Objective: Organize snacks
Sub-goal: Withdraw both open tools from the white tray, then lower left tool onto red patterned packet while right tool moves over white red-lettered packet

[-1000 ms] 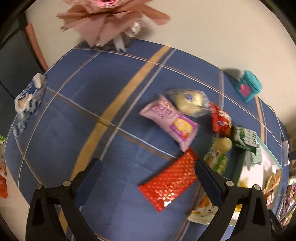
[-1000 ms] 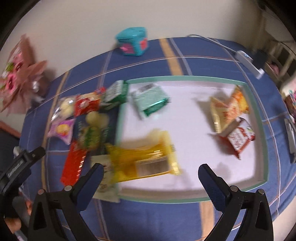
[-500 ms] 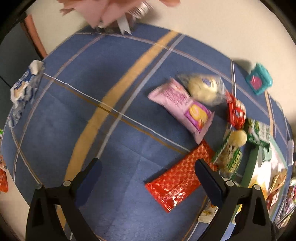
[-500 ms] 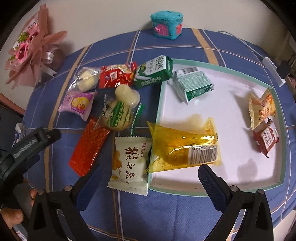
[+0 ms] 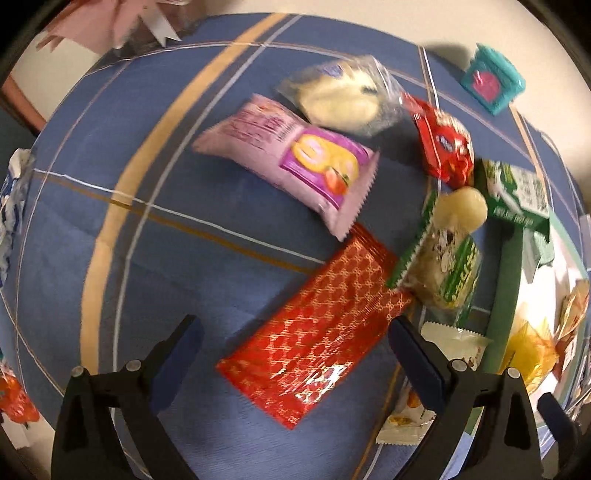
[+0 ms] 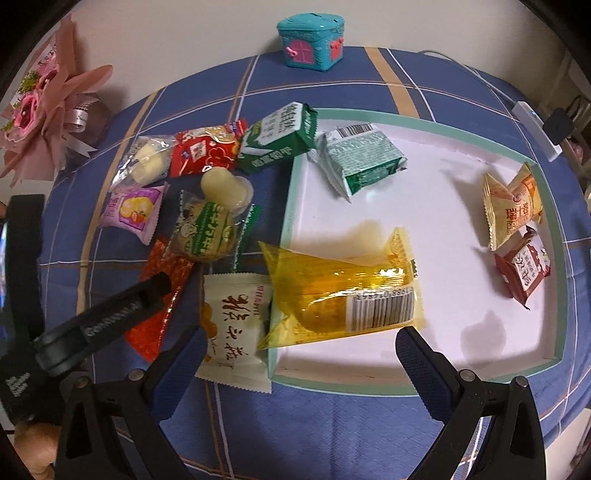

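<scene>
Red packet (image 5: 314, 328) between spread, empty left tongs (image 5: 291, 334), green-wrapped snack (image 5: 439, 266) overlapping its corner; right tongs (image 6: 299, 352) likewise open.

A round table is covered by a blue woven tablecloth (image 6: 332, 435) crossed by tan bands and thin white lines. A plain cream-coloured wall (image 6: 184, 33) is seen behind the table. A pink paper-wrapped flower bouquet (image 6: 44, 107) is placed at the far left edge, against the wall. A teal house-shaped box with pink window and door details (image 6: 312, 44) is positioned at the far edge, near the wall. A white rectangular power adapter (image 6: 535, 125) with a thin white cable is laid at the right edge. Warm indoor light is cast from above, and soft shadows are thrown.
</scene>
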